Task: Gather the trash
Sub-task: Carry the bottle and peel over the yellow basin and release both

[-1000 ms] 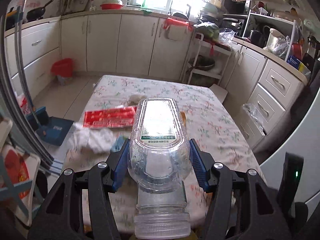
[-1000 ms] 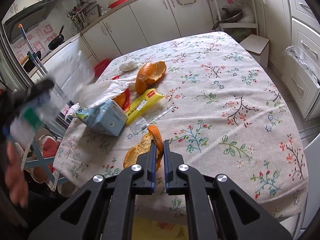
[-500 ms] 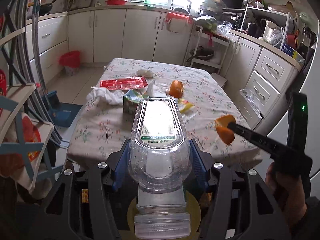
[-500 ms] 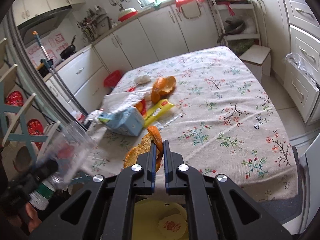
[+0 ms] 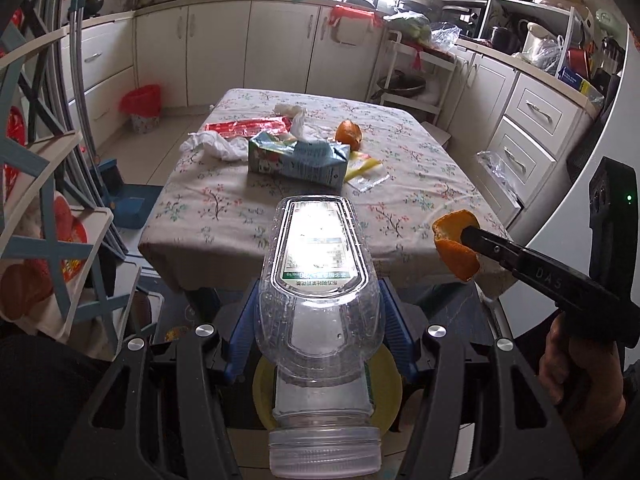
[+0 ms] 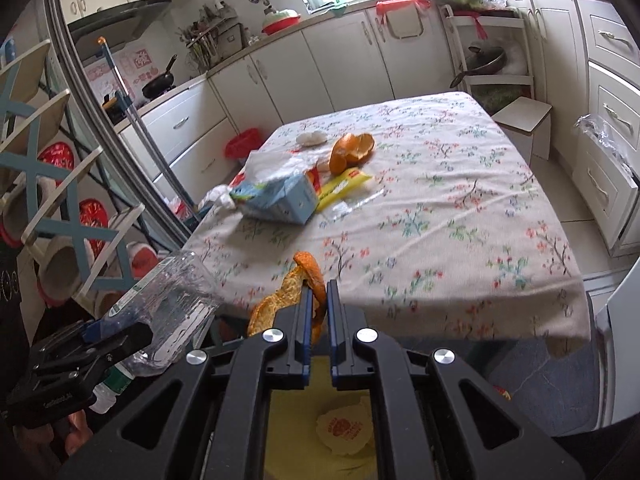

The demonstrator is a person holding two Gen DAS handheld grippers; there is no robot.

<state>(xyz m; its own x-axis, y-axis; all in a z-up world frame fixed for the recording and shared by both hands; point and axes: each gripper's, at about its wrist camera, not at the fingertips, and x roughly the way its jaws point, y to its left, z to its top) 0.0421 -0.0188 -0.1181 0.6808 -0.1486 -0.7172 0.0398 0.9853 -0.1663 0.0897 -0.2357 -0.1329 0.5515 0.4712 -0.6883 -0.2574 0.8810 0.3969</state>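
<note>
Since a second ago both tools have drawn back from the counter: its near edge, then under the fingers, now lies ahead of them, and the right tool has come into the left wrist view.

Left wrist view: the left tool [image 5: 318, 322] stands about half open, its blue pads clamped on the sides of a clear bottle [image 5: 318, 280] that lies along the fingers, cap end toward the camera. Below the bottle a yellow bin [image 5: 390, 390] shows in part. Ahead of the tool the flowered counter [image 5: 240, 216] carries a carton [image 5: 296, 158], white tissue [image 5: 216, 146], a red wrapper [image 5: 248, 126] and a second peel [image 5: 348, 134] farther off. To the right, the right tool [image 5: 468, 236] pinches a peel [image 5: 456, 246] in the air, just off the counter's near edge; a hand [image 5: 580, 368] grips its handle.

Right wrist view: the right tool [image 6: 319, 298] is nearly closed, fingers nipping the peel [image 6: 296, 292], which curls up and left of them. Directly beneath lies the bin [image 6: 296, 412]. To the left the left tool [image 6: 116, 330] holds the bottle [image 6: 168, 308], tilted. Ahead on the counter [image 6: 440, 220] rest the carton [image 6: 280, 200], a yellow wrapper [image 6: 344, 186] and the second peel [image 6: 352, 150].
</note>
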